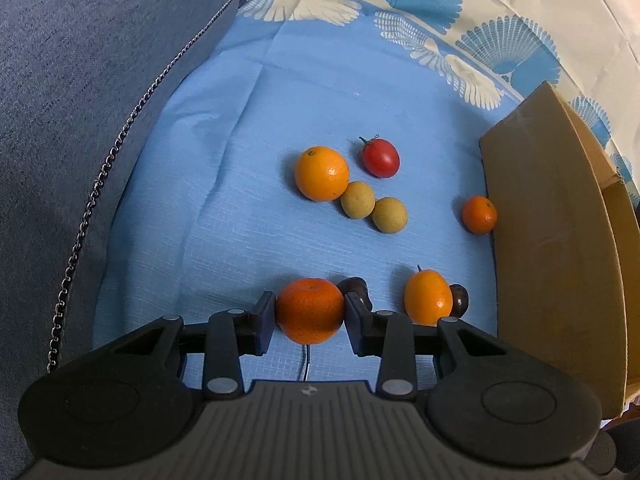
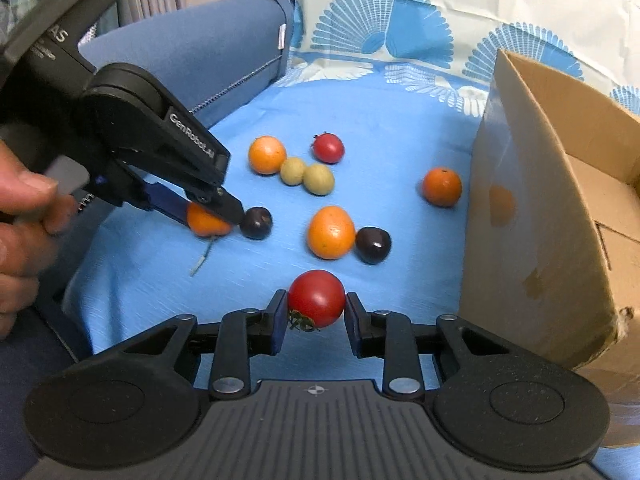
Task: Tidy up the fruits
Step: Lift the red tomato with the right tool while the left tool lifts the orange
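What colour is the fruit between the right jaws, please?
Red: a tomato with a green stem, best seen in the right wrist view.

Red tomato [image 2: 316, 298] between right hand-held gripper [image 2: 316, 312] pads, fruit-strewn blue cloth [image 2: 380, 120] beyond.

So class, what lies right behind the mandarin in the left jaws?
A dark plum sits just behind the mandarin, against the jaws' tip. In the left wrist view the mandarin hides its lower part.
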`<control>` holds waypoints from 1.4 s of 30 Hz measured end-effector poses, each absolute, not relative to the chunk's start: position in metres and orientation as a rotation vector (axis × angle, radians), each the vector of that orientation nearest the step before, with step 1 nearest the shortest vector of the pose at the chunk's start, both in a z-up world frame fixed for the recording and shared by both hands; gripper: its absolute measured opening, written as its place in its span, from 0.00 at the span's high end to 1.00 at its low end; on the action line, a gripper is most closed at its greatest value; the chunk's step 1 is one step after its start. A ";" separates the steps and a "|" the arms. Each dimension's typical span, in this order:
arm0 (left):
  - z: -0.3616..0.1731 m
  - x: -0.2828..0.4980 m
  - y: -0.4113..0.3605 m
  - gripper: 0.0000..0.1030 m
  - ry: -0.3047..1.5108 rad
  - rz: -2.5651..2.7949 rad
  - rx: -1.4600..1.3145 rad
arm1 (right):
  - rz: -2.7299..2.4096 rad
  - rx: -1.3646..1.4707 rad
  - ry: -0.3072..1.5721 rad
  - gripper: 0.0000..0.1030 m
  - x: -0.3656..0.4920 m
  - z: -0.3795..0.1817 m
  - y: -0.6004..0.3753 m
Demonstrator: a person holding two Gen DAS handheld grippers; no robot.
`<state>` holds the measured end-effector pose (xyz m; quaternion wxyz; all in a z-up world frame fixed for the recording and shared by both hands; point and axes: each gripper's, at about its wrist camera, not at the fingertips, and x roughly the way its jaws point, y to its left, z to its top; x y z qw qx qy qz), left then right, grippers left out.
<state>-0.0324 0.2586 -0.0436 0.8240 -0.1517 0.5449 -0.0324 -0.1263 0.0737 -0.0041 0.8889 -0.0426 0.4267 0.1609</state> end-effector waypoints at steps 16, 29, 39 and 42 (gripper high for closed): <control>-0.033 -0.040 0.259 0.60 1.097 -0.095 -0.307 | 0.318 -0.103 0.907 0.69 -0.130 -0.006 0.079; 0.008 -0.064 0.260 0.60 0.924 -0.126 -0.305 | 0.294 -0.092 0.710 0.69 -0.150 0.047 0.068; 0.040 -0.067 0.255 0.60 0.891 -0.191 -0.367 | 0.241 -0.033 0.544 0.69 -0.151 0.107 0.014; 0.053 -0.066 0.242 0.60 0.870 -0.207 -0.338 | 0.202 0.013 0.499 0.69 -0.145 0.121 -0.018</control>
